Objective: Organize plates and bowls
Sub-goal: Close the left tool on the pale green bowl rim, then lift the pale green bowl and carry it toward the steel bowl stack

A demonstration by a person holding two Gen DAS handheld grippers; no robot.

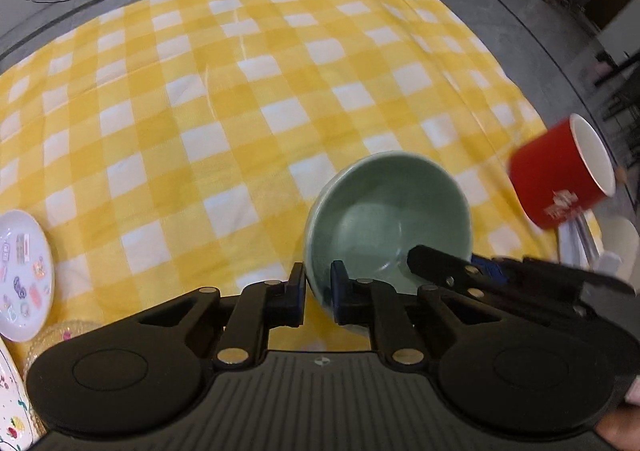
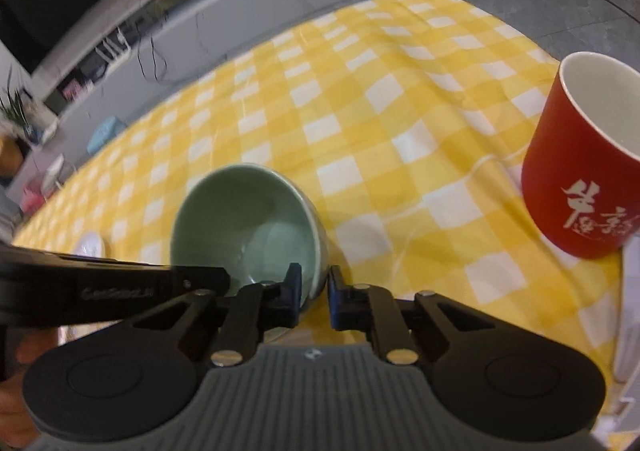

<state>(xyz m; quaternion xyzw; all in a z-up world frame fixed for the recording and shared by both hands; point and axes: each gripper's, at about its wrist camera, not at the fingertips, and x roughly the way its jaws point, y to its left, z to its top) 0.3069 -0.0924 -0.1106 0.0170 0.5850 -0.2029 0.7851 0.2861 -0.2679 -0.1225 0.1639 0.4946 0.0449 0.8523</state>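
Note:
A pale green bowl (image 1: 384, 219) is held tilted above the yellow checked cloth (image 1: 224, 123). My left gripper (image 1: 318, 283) is shut on its left rim. My right gripper (image 2: 314, 287) is shut on its right rim; the bowl shows in the right wrist view (image 2: 244, 227) too. The right gripper's fingers (image 1: 440, 267) reach in from the right in the left wrist view. A small white decorated plate (image 1: 24, 275) lies at the cloth's left edge.
A red mug with white lettering (image 2: 584, 171) stands at the cloth's right side, also in the left wrist view (image 1: 560, 179). White dishes (image 1: 616, 247) sit behind it. Another patterned plate (image 1: 12, 411) is at the bottom left. Grey floor surrounds the cloth.

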